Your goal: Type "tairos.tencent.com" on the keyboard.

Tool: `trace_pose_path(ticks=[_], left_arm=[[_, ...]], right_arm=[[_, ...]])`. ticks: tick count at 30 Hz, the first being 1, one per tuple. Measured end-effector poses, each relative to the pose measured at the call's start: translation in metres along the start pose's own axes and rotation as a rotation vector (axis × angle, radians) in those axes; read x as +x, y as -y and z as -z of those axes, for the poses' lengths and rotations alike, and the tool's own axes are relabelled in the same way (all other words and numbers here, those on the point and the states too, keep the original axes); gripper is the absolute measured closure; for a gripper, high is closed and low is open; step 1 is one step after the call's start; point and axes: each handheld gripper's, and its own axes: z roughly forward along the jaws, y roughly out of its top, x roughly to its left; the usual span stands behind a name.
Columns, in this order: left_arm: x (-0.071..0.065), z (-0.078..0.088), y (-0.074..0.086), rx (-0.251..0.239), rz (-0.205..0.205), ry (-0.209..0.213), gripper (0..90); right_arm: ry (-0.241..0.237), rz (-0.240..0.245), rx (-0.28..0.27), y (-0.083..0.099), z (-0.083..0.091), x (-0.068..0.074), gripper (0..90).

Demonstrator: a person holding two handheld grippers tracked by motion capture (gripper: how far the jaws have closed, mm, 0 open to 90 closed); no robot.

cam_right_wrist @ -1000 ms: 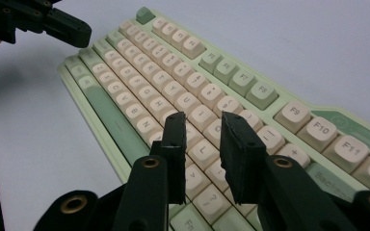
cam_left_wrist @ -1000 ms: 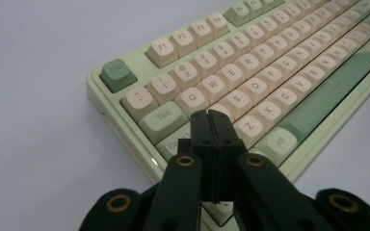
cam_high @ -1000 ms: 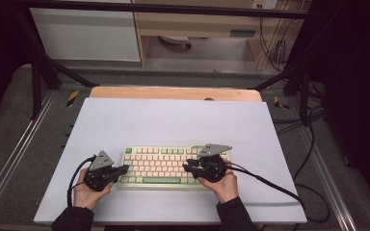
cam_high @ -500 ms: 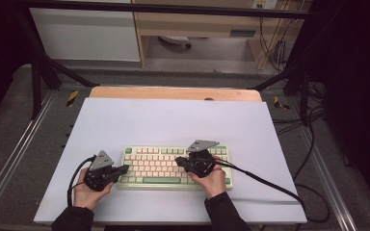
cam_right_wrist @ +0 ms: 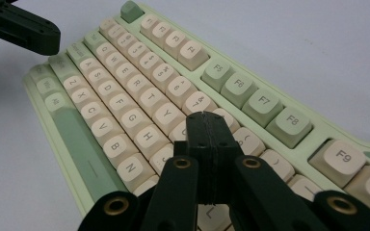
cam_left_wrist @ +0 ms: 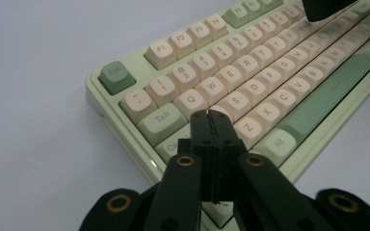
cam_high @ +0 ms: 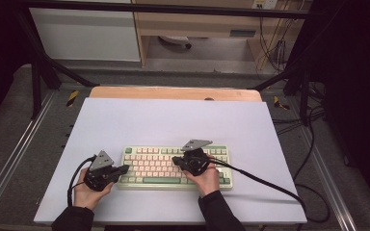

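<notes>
A pale green keyboard point(cam_high: 149, 166) with cream keys lies near the front of the white table top point(cam_high: 173, 120). My left gripper point(cam_high: 125, 169) is shut with nothing in it. Its tip point(cam_left_wrist: 211, 115) hovers at the keyboard's point(cam_left_wrist: 250, 82) left end, over the keys beside Tab and A. My right gripper point(cam_high: 175, 160) is shut too and holds nothing. It sits over the middle of the keyboard point(cam_right_wrist: 139, 96), with its closed tip point(cam_right_wrist: 206, 118) just above the keys right of Y and H. I cannot tell whether either tip touches a key. The left gripper point(cam_right_wrist: 29, 31) also appears far off in the right gripper view.
A wooden board point(cam_high: 173, 93) borders the table's far edge. The right gripper's black cable point(cam_high: 270, 180) trails across the table to the right and off its edge. Metal frame rails run along both sides.
My right gripper has moved left along the keyboard, from its right part to the middle. The left gripper has stayed at the keyboard's left end.
</notes>
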Motion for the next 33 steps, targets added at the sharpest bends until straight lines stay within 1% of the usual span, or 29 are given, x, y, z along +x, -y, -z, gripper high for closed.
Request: trace_pose_path(ticks=[7, 16, 19, 20, 21, 26, 27, 33], left_arm=[[0.0, -0.001, 0.0, 0.003, -0.002, 0.001, 89.9], [0.0, -0.001, 0.0, 0.002, -0.002, 0.001, 89.8], [0.0, -0.001, 0.0, 0.003, -0.001, 0.001, 89.8], [0.0, -0.001, 0.0, 0.003, -0.001, 0.001, 89.8], [0.0, -0.001, 0.0, 0.002, -0.002, 0.001, 89.8], [0.0, 0.0, 0.0, 0.002, -0.002, 0.002, 89.8], [0.0, 0.0, 0.0, 0.002, -0.002, 0.002, 89.8], [-0.001, 0.0, 0.0, 0.0, -0.002, 0.002, 89.8]], right_arm=[[0.005, 0.001, 0.019, 0.003, -0.004, -0.001, 90.0], [0.005, 0.003, 0.019, 0.004, -0.006, 0.0, 90.0], [0.008, 0.005, 0.023, 0.005, -0.007, 0.0, 90.0], [0.009, 0.009, 0.033, 0.005, -0.007, 0.0, 90.0], [0.008, 0.008, 0.025, 0.006, -0.008, 0.0, 90.0], [0.009, 0.02, 0.025, 0.005, -0.005, 0.0, 90.0], [0.009, 0.016, 0.018, 0.004, -0.004, 0.001, 90.0], [0.01, 0.029, 0.02, 0.001, 0.006, 0.002, 90.0]])
